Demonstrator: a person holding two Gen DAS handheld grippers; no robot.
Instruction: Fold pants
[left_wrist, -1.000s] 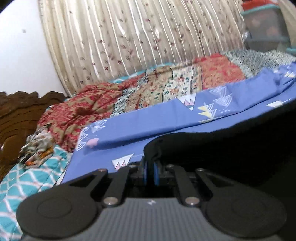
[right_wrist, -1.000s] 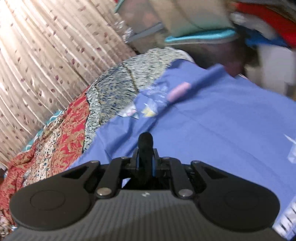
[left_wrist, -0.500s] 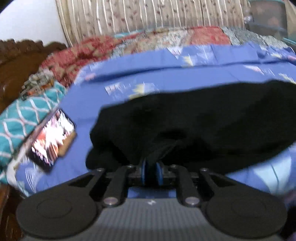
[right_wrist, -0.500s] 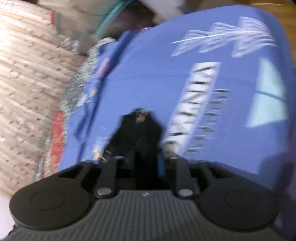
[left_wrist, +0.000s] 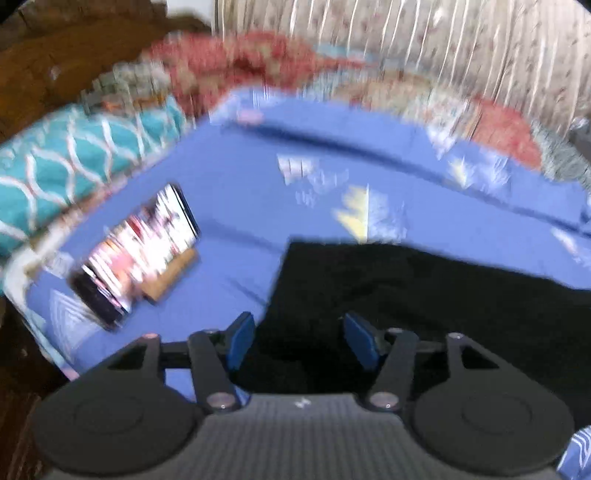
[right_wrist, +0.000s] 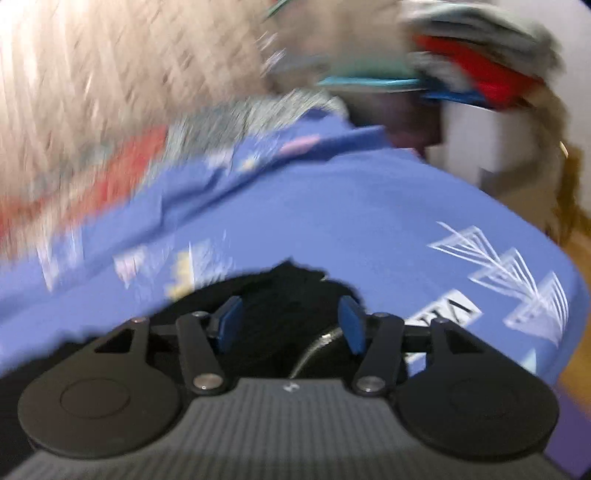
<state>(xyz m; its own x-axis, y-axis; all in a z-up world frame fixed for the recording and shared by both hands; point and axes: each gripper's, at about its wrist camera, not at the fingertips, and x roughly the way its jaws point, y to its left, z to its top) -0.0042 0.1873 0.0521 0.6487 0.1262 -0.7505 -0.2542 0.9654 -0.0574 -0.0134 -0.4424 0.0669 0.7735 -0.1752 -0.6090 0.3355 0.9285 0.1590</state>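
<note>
On my left wrist view, the left gripper (left_wrist: 299, 338) has its jaws spread wide over the black pants (left_wrist: 424, 295), which lie flat on the blue bedsheet (left_wrist: 258, 177); a lit phone (left_wrist: 136, 251) rests nearby. On my right wrist view, the right gripper (right_wrist: 288, 323) also gapes wide above the pants (right_wrist: 284, 291).
</note>
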